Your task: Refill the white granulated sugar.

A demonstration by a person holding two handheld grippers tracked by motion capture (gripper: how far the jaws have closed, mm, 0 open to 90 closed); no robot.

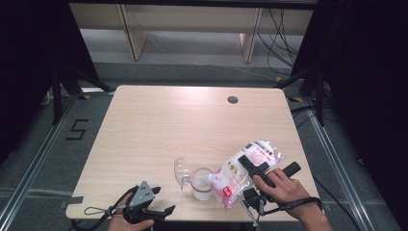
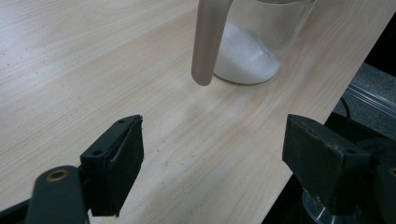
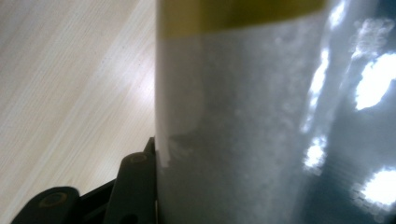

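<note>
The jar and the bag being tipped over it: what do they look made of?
The jar looks like clear glass or hard plastic, glossy: the white granules heaped inside show through its wall. Which of the two, I cannot tell. The bag seems a thin, shiny plastic film, printed red and white: it crinkles and throws bright glints in the right gripper view. The right gripper holds it.
</note>
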